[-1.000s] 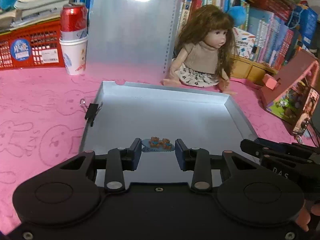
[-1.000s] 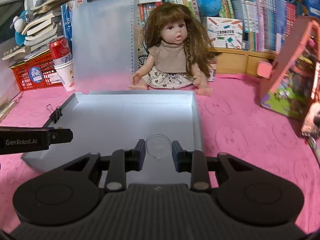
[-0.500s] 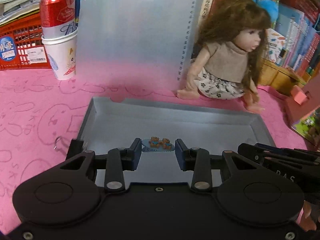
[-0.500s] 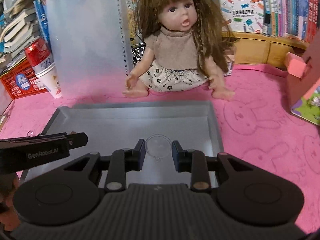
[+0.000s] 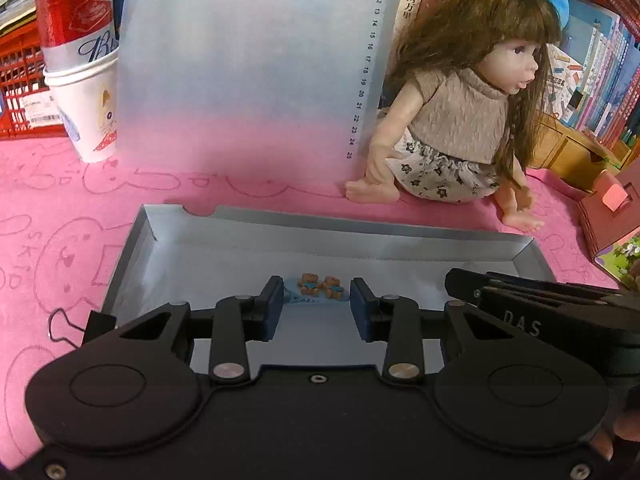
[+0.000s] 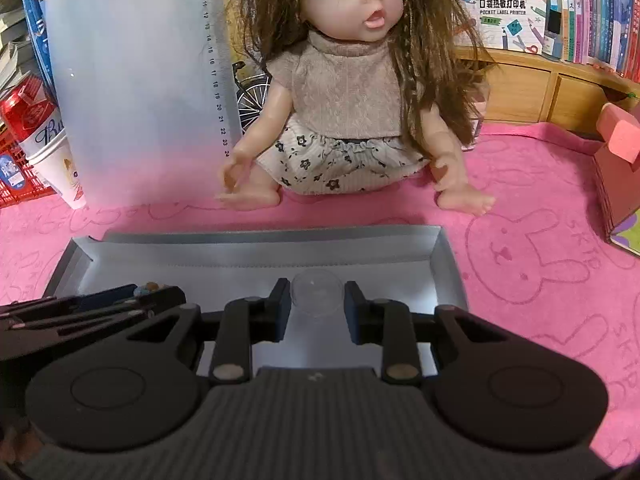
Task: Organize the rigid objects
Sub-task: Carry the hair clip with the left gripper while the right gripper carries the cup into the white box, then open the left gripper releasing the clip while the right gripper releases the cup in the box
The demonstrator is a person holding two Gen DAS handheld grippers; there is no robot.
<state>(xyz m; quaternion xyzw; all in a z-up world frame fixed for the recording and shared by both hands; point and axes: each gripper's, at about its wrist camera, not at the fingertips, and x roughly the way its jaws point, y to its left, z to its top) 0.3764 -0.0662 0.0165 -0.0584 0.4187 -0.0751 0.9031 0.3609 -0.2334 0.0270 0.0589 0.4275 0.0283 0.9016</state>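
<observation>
A: Quick risk check. Left tool is pinching a small blue piece with two bear figures, pads on its two ends, held over the open silver tray. Right tool is clamped on a clear round dome-like thing, also over the tray, nearer its right wall.

B: Worst case?

A: The clear piece, imo. Smooth, curved, gripped at the sides only. If the jaws ease unevenly it could squirt out, roll, maybe hop the low wall onto the pink table.

B: And the bear piece?

A: Flat and thin, so less roll risk. But it's held by the tips, so a twist on release could flip it face-down. Can't tell how high either sits above the tray floor, and a drop from height means a bounce.

B: Tools clashing?

A: Real chance. In the right wrist view the left tool sits just beside the right one, low left. Both over the same tray, so a sideways move by either could knock the other's load loose.

B: Anything nearby?

A: Doll sits just behind the tray's far wall, and the frosted clipboard leans upright beside her. Overshoot fwd and you nudge one of them. The cup with a red can is well off to the left, low risk.
</observation>
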